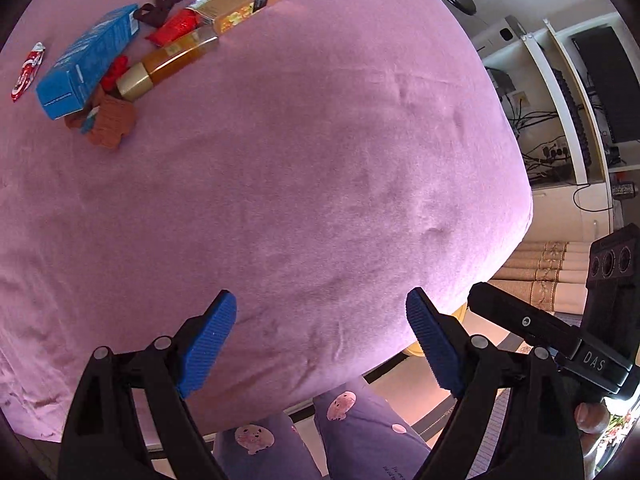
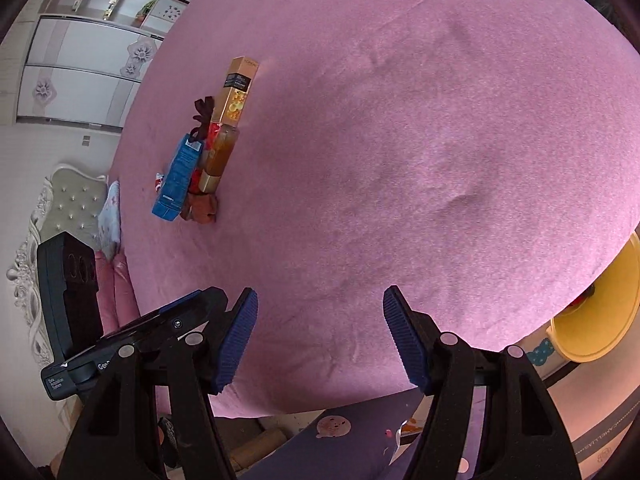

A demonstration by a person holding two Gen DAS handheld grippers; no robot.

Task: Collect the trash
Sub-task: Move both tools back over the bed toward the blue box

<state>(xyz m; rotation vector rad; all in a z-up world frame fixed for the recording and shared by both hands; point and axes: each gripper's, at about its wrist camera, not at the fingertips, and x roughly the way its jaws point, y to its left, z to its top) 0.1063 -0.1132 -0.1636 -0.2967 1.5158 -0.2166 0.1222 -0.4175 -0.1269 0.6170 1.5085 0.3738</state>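
Our left gripper (image 1: 320, 336) stands spread wide over the pink bedsheet (image 1: 304, 184), nothing between its blue pads (image 1: 208, 344). Our right gripper (image 2: 320, 332) is also spread, a little less wide, and empty.

At the right edge of the right wrist view a yellow bin (image 2: 596, 312) pokes out from under the bed's edge; we see part of its rim and inner wall, with a small red scrap at the rim, but cannot tell what else it holds. The left wrist view shows only a sliver of that yellow bin (image 1: 416, 348) behind the right-hand pad.

The trash lies in one cluster, upper left of the frame in the left wrist view: a blue carton (image 1: 86, 62), an amber bottle with a gold cap (image 1: 168, 62), a tan box (image 1: 244, 2), a red packet (image 1: 174, 28), a dark brown rag (image 1: 164, 0), a rust-brown cloth (image 1: 110, 122) and, set a little apart at the far left, a red-and-white wrapper (image 1: 27, 72). The right wrist view has the same cluster left of centre, with the blue carton (image 2: 178, 178) and tan box (image 2: 239, 88) end on to us, and the wrapper almost hidden behind the carton.

Only the left wrist view shows the white desk shelves (image 1: 560, 100) with cables at right; only the right wrist view shows the white wardrobe (image 2: 80, 72) and tufted headboard (image 2: 68, 208) at left.

The cluster is well apart from both grippers, far up the sheet from the fingertips.
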